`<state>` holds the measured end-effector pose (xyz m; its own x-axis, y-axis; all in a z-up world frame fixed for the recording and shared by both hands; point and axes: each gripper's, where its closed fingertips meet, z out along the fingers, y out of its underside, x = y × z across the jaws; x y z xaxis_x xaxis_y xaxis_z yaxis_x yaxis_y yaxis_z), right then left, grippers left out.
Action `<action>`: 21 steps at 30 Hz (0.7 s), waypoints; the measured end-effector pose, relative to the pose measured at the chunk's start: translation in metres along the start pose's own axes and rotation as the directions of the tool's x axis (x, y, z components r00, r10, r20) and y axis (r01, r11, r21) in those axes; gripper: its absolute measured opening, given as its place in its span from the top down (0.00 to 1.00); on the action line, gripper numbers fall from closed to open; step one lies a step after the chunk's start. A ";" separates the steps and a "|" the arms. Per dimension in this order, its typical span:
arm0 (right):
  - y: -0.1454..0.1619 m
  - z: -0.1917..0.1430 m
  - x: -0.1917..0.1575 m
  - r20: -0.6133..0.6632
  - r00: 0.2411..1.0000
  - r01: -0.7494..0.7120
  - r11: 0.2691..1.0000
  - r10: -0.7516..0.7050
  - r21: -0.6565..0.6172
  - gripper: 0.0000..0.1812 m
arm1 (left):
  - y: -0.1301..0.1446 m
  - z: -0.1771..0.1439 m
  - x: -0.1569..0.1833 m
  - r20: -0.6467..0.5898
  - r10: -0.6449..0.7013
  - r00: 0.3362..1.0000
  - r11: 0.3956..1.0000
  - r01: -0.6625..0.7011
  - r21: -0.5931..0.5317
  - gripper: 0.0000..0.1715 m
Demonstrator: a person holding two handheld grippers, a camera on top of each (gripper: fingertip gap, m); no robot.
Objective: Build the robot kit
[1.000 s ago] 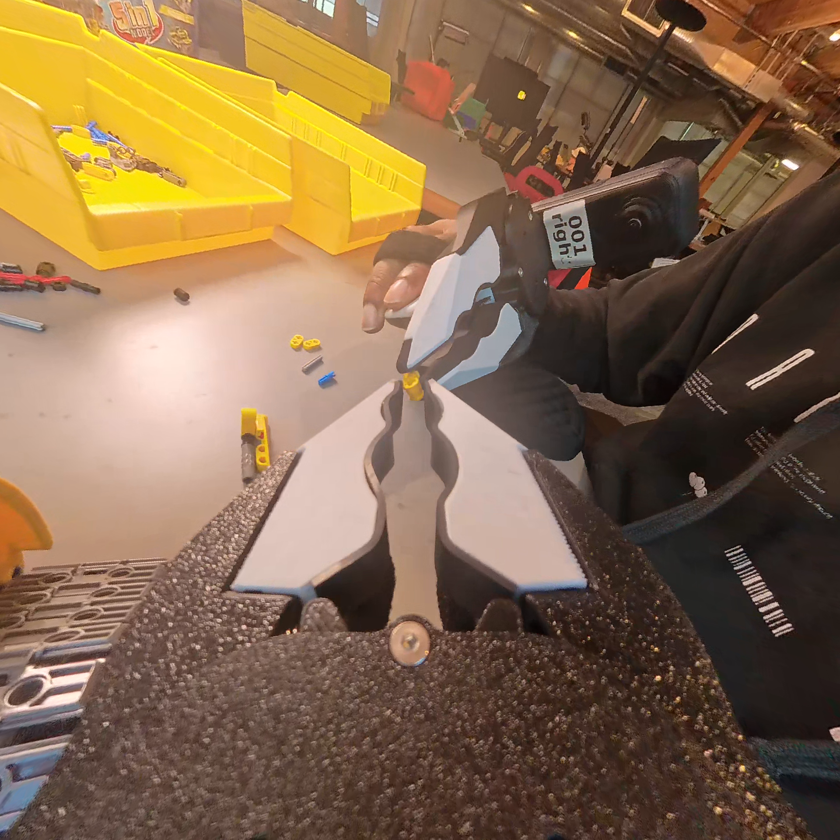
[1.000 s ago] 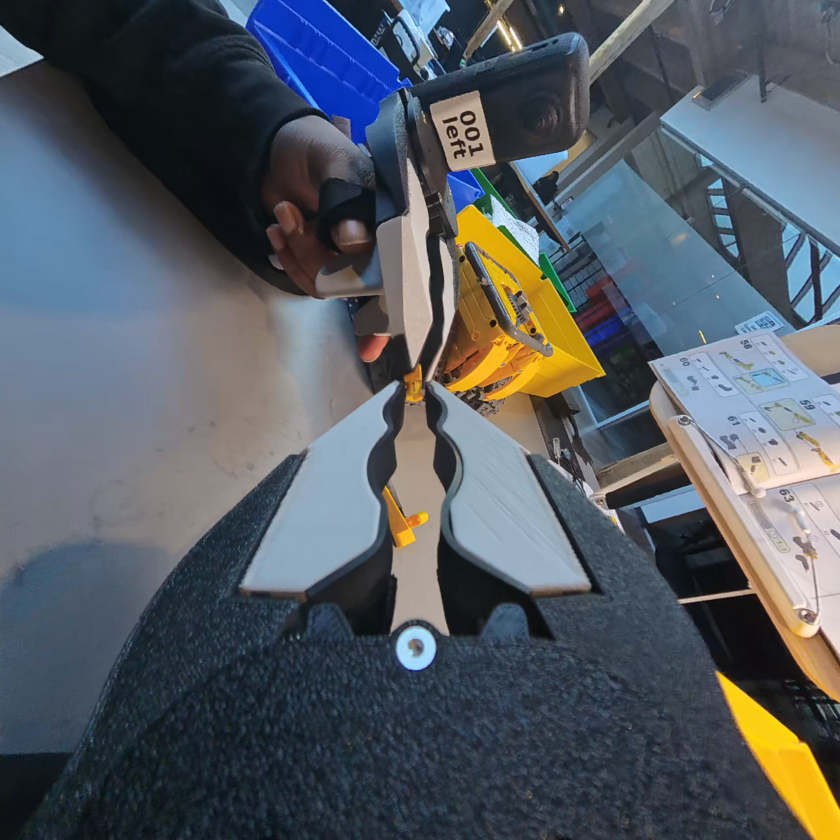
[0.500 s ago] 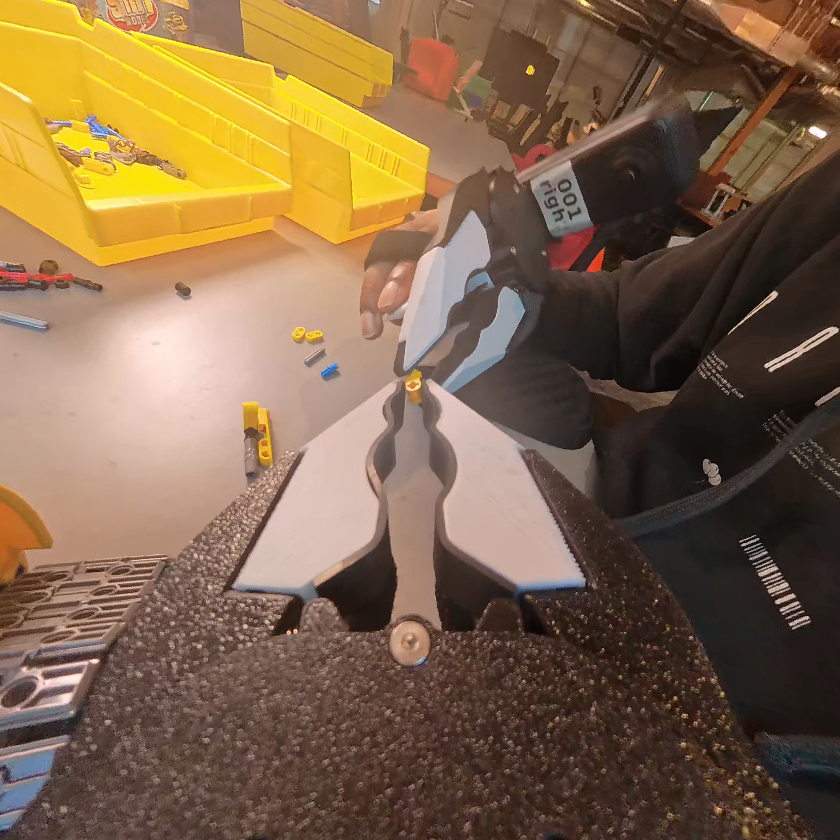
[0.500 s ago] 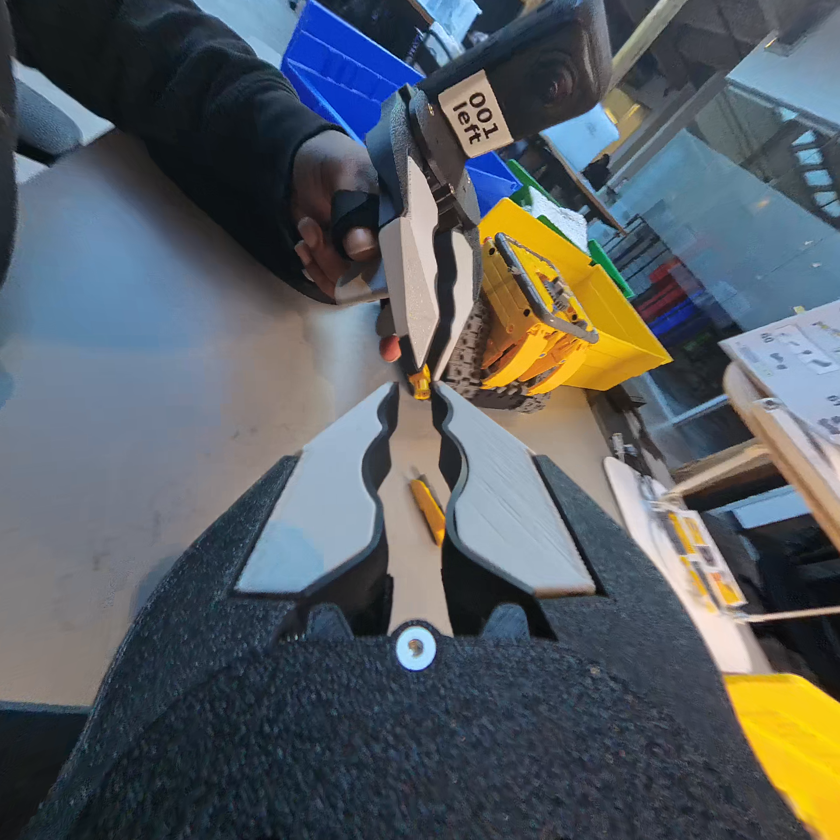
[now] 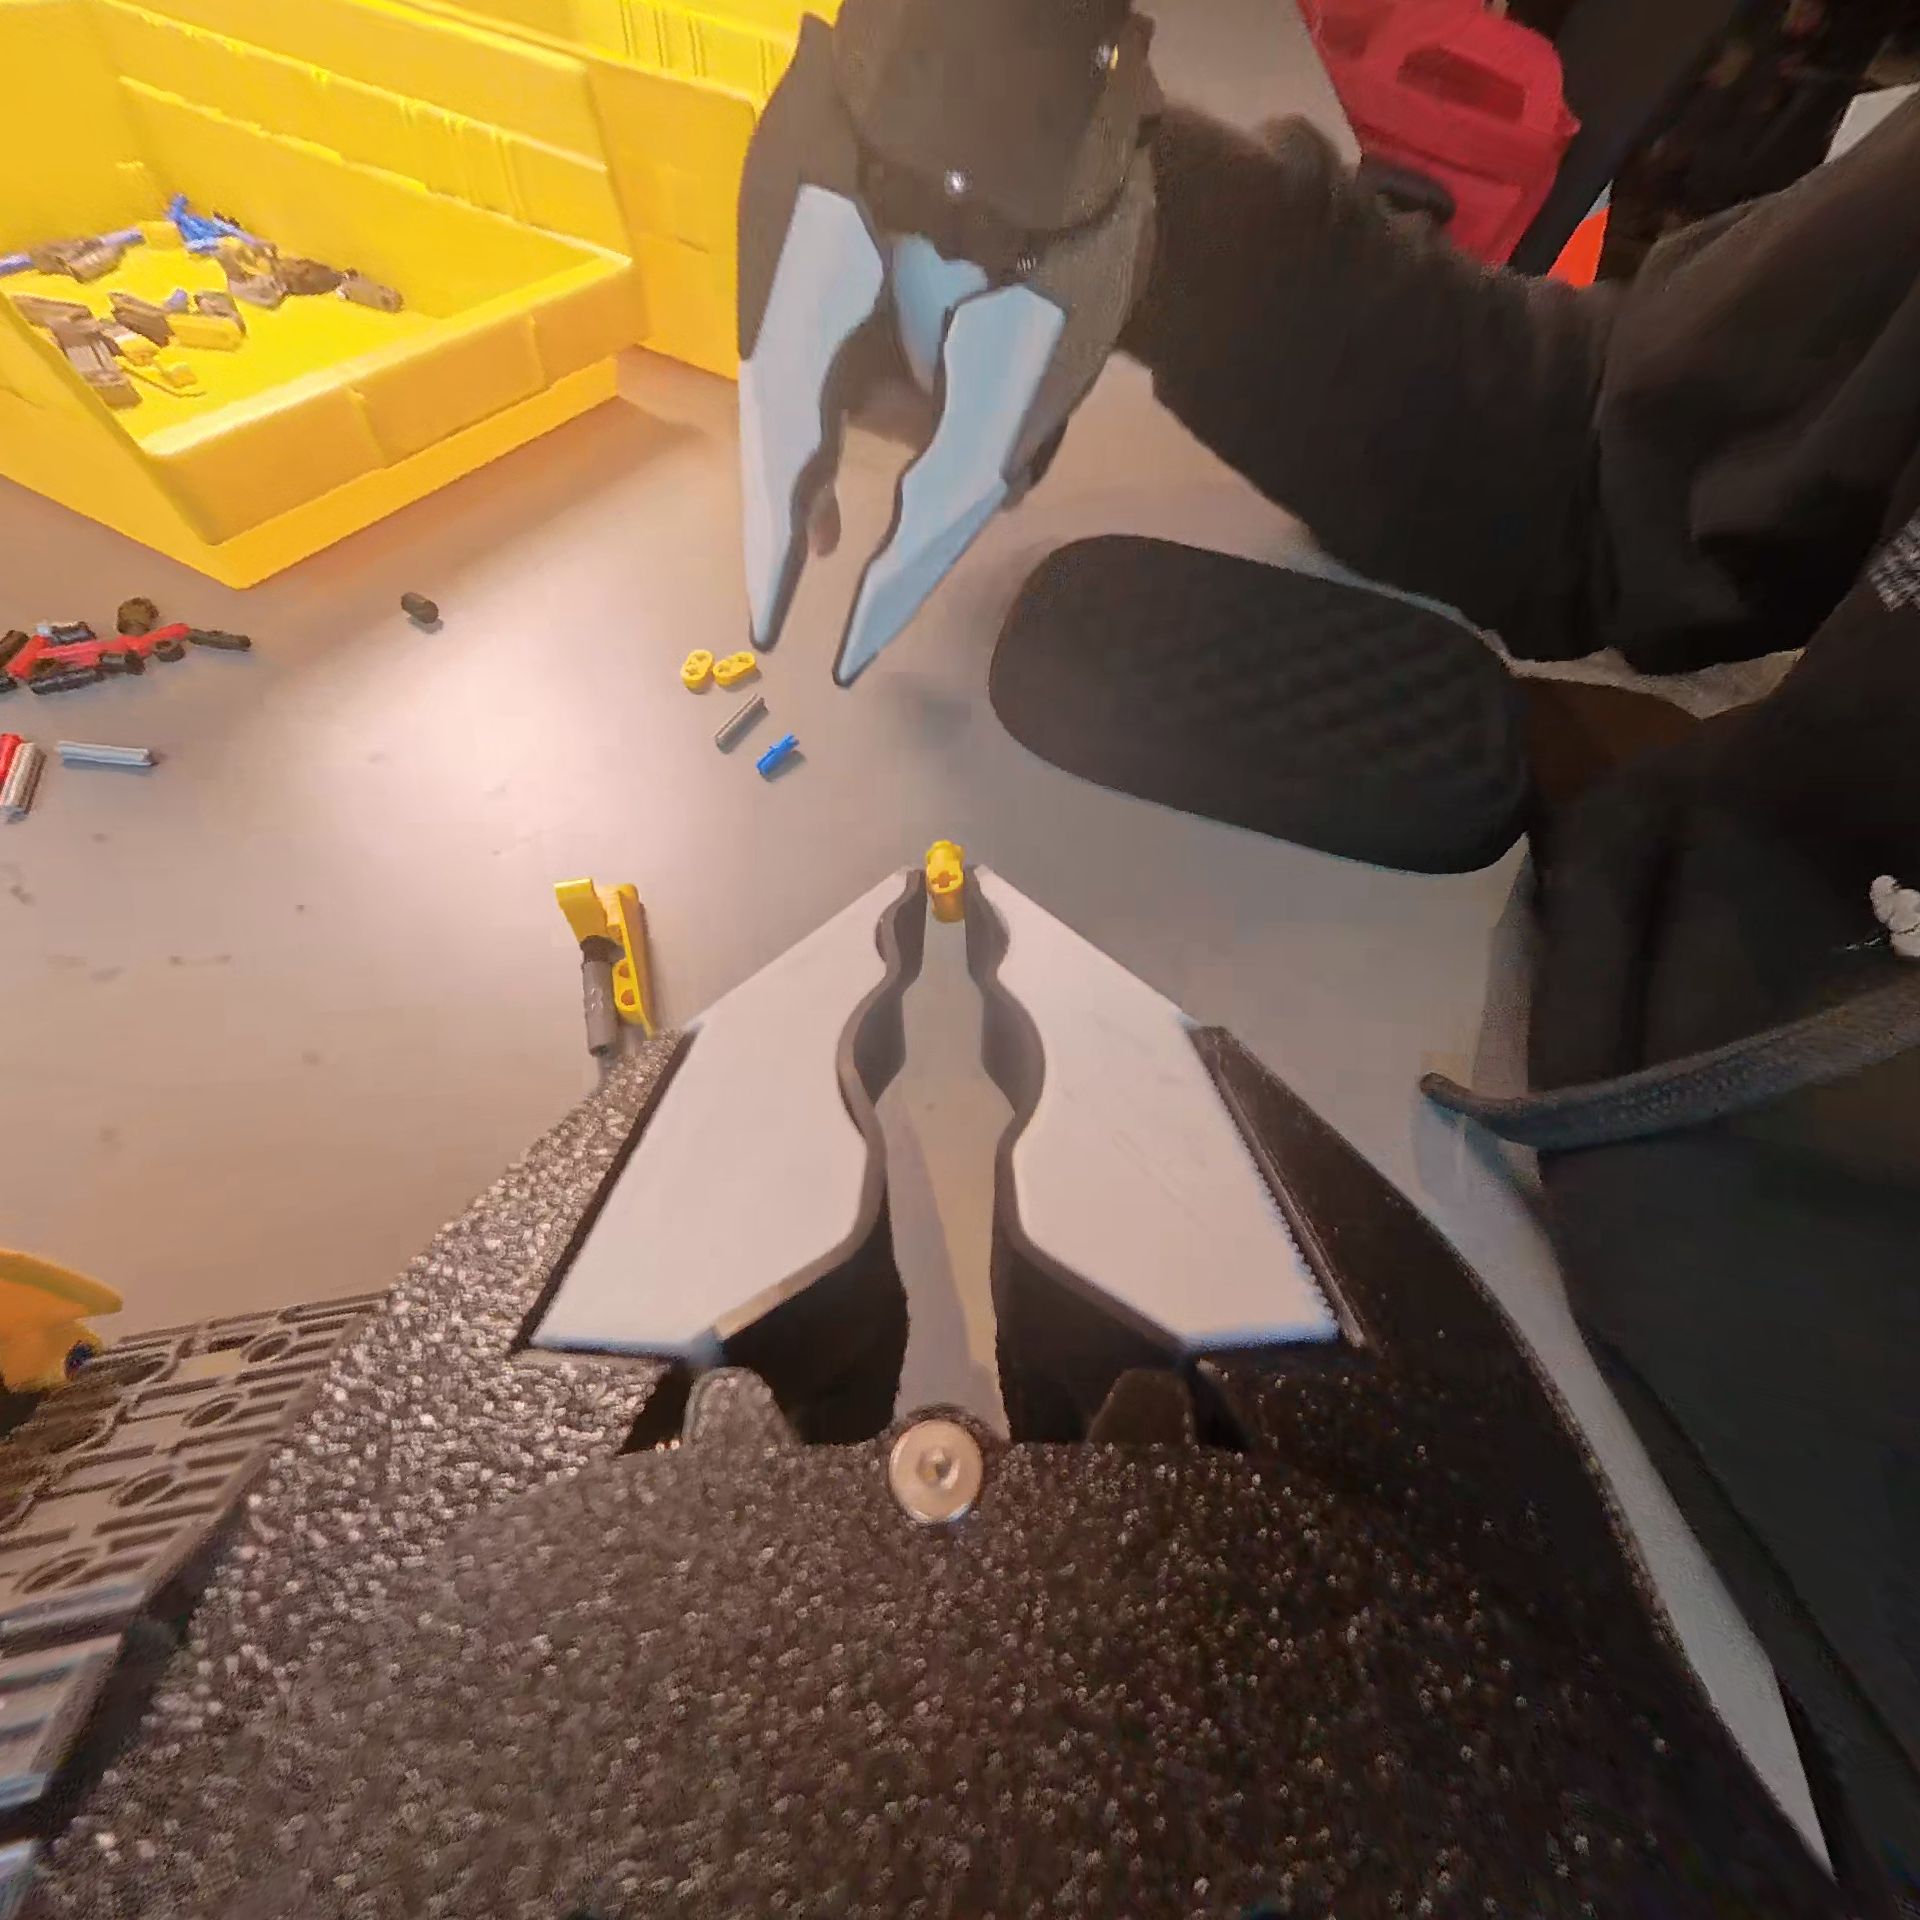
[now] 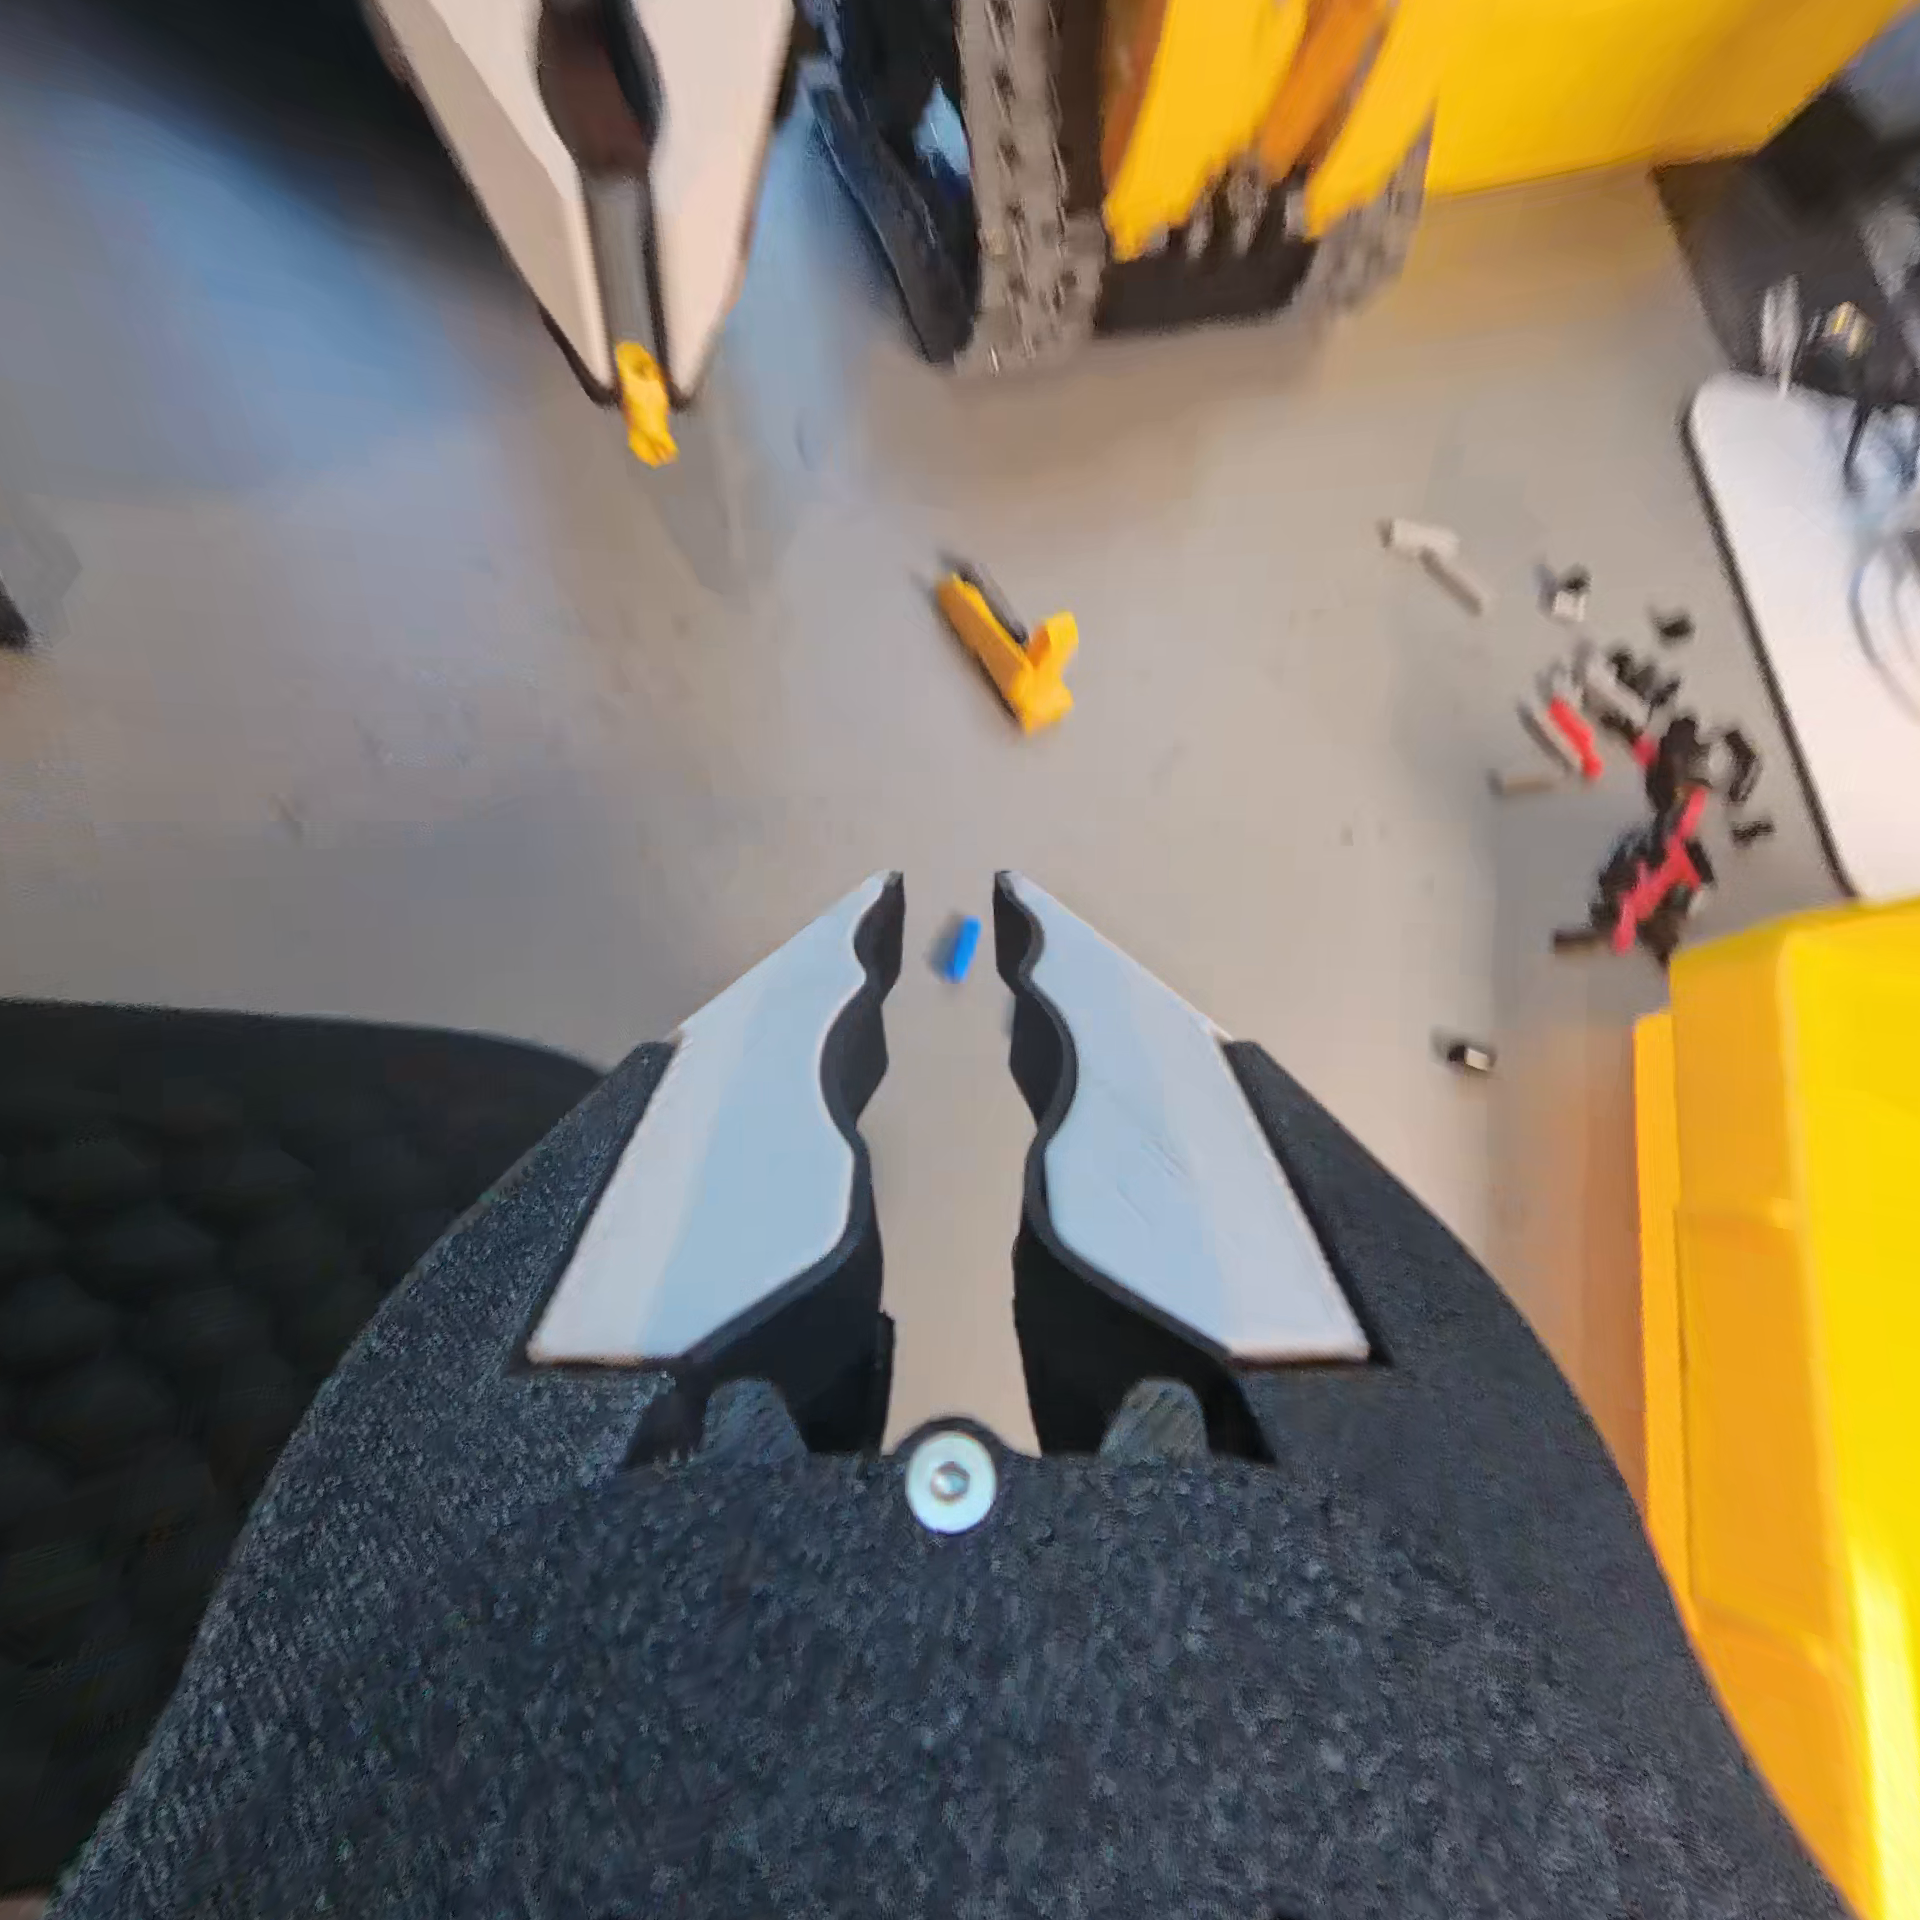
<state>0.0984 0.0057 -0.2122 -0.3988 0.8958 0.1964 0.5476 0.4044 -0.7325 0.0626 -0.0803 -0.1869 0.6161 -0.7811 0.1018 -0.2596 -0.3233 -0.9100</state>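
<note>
Yellow plastic, a small toy-brick connector peg (image 5: 943, 879), sits pinched at the very tips of the left gripper (image 5: 943, 883), above the grey tabletop (image 5: 312, 935). The right gripper (image 6: 948, 883) hovers with its jaws a little apart and empty, a small blue plastic pin (image 6: 960, 945) lying on the table between its tips.

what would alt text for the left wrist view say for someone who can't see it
The left claw is shut on a small yellow connector piece above a grey table. Across from it the open right claw points down near two small yellow pieces and a blue pin. A yellow bin of loose parts sits behind.
</note>
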 end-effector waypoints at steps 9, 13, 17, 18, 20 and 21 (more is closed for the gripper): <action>0.031 0.022 -0.001 0.017 0.998 -0.062 0.986 0.066 -0.152 0.94 | 0.034 0.021 -0.007 0.036 -0.020 0.999 0.976 0.027 -0.218 0.97; 0.030 0.023 0.000 0.010 0.996 -0.081 0.985 0.084 -0.153 0.95 | 0.043 0.025 -0.004 0.033 0.017 0.999 0.962 -0.007 -0.273 0.97; 0.030 0.024 -0.001 0.018 0.994 -0.101 0.984 0.104 -0.148 0.96 | 0.052 0.028 -0.001 0.031 0.063 0.997 0.944 -0.050 -0.327 0.97; 0.030 0.024 -0.001 0.018 0.994 -0.102 0.984 0.106 -0.149 0.96 | 0.054 0.029 0.000 0.032 0.075 0.997 0.940 -0.060 -0.337 0.97; 0.030 0.024 0.000 0.017 0.994 -0.107 0.983 0.111 -0.149 0.96 | 0.057 0.030 0.000 0.036 0.094 0.995 0.933 -0.076 -0.352 0.97; 0.030 0.024 -0.001 0.018 0.994 -0.108 0.983 0.112 -0.149 0.97 | 0.057 0.030 0.000 0.037 0.100 0.994 0.932 -0.081 -0.353 0.97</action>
<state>0.0973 0.0128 -0.2499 -0.3482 0.9319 0.1016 0.6910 0.3284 -0.6440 0.0704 -0.0827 -0.2506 0.6142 -0.7891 -0.0049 -0.5540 -0.4268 -0.7148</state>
